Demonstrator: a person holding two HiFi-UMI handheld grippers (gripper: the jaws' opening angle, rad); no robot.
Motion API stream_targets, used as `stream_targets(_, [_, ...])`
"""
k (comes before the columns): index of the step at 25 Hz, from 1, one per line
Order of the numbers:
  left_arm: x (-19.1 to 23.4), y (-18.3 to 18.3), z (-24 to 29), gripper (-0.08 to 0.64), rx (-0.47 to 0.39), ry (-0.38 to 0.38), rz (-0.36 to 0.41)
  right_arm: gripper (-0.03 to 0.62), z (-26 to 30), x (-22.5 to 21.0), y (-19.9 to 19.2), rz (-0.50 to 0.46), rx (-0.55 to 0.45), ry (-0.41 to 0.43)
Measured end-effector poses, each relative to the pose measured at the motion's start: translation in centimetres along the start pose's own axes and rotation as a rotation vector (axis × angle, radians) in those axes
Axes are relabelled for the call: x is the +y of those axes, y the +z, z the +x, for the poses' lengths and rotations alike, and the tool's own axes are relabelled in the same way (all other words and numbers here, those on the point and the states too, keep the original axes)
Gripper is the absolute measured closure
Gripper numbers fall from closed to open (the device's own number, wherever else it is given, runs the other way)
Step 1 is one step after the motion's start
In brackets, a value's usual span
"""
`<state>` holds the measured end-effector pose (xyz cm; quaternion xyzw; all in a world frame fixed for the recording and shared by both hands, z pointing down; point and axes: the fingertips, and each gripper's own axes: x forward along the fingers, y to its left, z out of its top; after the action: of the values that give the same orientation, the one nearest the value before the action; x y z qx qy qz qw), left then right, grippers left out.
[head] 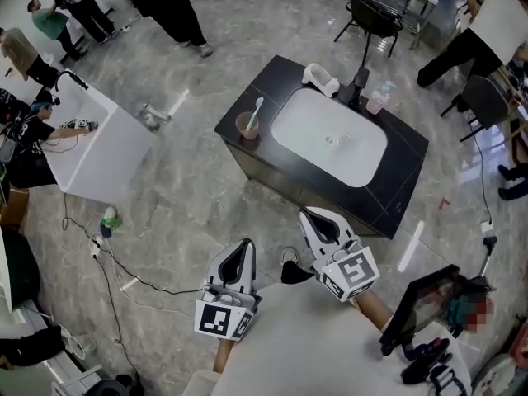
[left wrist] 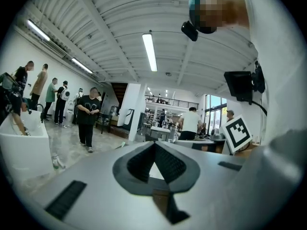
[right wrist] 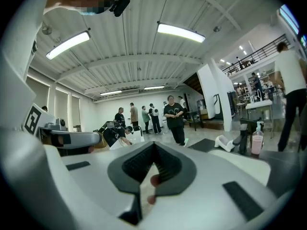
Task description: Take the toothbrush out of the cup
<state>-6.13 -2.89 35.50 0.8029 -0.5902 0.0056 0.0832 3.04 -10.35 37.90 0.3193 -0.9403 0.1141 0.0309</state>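
Marble floor; left gripper, right gripper held level, closed

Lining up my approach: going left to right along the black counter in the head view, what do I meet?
From the left: cup holding the toothbrush → white object → black faucet → pink bottle. The sink spans most of these, so it is left out.

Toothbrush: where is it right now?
Head view: the toothbrush stands in the pink cup at the left end of the black counter, just left of the white sink.
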Motion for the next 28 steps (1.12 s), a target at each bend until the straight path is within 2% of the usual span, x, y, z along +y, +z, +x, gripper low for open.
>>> stream_targets(5, [1.0,-0.1,0.7,0.557,0.021,0.018,-0.038,0.588,1.1,-0.6,-0.3,0.016,0.021,-0.001])
stream_targets(8, [1.9,-0.5,0.8,0.557,0.030,0.010,-0.023,0.588,2.1,-0.6,-0.4,0.014,0.029,-0.002])
stream_targets(13, [4.0,-0.9,0.4,0.557,0.036,0.006,-0.045,0.589,4.1,-0.1,-0.8,0.013,0.044,-0.018])
stream_targets(17, [6.2,-0.5,0.9,0.557,0.036,-0.028,-0.058,0.589,6.5,0.2,0.0,0.004,0.035,-0.043])
stream_targets(22, [8.3,-0.2,0.4,0.557,0.045,-0.077,-0.077,0.588,9.0,0.3,0.7,0.024,0.021,-0.114])
stream_targets(28, [10.3,-2.7,0.5,0.557,0.096,-0.050,-0.090,0.588,10.3,-1.0,-2.4,0.070,0.080,-0.147])
